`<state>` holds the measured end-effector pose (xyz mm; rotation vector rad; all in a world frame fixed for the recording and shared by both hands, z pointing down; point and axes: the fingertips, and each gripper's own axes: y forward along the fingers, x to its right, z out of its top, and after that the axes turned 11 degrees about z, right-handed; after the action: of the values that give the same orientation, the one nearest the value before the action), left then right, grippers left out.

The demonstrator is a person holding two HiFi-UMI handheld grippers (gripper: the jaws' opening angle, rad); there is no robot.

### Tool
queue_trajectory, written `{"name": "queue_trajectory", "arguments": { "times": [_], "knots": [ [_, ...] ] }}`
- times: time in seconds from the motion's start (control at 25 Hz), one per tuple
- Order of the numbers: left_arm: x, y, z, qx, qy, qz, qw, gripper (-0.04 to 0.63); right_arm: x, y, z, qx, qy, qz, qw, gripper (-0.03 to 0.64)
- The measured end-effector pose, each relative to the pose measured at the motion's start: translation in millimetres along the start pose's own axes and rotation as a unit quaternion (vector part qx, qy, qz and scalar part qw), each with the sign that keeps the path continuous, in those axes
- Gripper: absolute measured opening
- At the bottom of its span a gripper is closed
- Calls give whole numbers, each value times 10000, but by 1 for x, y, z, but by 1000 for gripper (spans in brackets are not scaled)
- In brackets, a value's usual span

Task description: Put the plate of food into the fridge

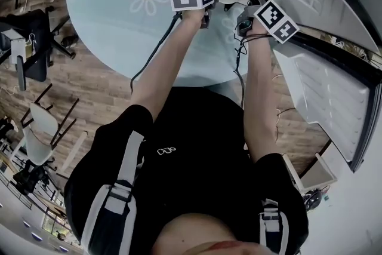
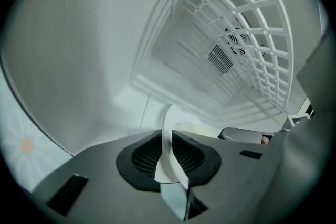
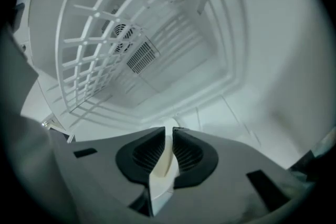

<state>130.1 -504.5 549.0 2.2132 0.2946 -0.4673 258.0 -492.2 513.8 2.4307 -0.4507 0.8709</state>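
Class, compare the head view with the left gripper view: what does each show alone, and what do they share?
Only the head view: the person's arms, the wooden floor and the open fridge door.

Only the left gripper view: the left gripper with its fingers shut on the rim of the plate, and the vent on the fridge's back wall.

Both: the plate, the white grid shelf and part of the flowered table.
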Motion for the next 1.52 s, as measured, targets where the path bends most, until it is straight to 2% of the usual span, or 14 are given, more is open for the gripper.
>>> {"name": "queue_trajectory", "arguments": {
  "times": [0.16, 0.32, 0.4, 0.56, 0.68, 0.84, 0.96, 1.16, 1.32, 1.52],
  "knots": [
    [-4, -19, 1, 276, 66, 65, 9996, 57, -21, -15, -4, 60, -353, 74, 9993, 44],
    [1, -49, 5, 598, 200, -94, 9980, 6, -45, -34, -12, 211, -554, 196, 9981, 25],
    [6, -67, 5, 775, 302, -240, 9962, 3, -56, -44, -14, 330, -638, 268, 9971, 3],
    [20, -112, 16, 1365, 669, -675, 9861, 3, -89, -56, -19, 486, -1069, 597, 9913, 3],
    [21, -151, 22, 1788, 1090, -749, 9749, 3, -119, -67, -29, 535, -1487, 784, 9843, 3],
    [25, -202, 29, 2332, 1625, -734, 9560, 3, -177, -85, -28, 781, -2045, 1620, 9622, 2],
    [26, -237, 30, 2642, 1859, -768, 9433, 3, -208, -93, -29, 759, -2618, 1695, 9471, 2],
    [21, -278, 28, 2971, 2103, -745, 9284, 3, -251, -112, -41, 737, -3313, 1797, 9233, 0],
    [24, -288, 27, 3087, 2132, -816, 9234, 3, -270, -122, -45, 740, -3772, 1656, 9082, 0],
    [30, -291, 21, 3106, 1937, -981, 9254, 3, -284, -139, -39, 878, -4137, 1476, 8941, 0]
  ]
}}
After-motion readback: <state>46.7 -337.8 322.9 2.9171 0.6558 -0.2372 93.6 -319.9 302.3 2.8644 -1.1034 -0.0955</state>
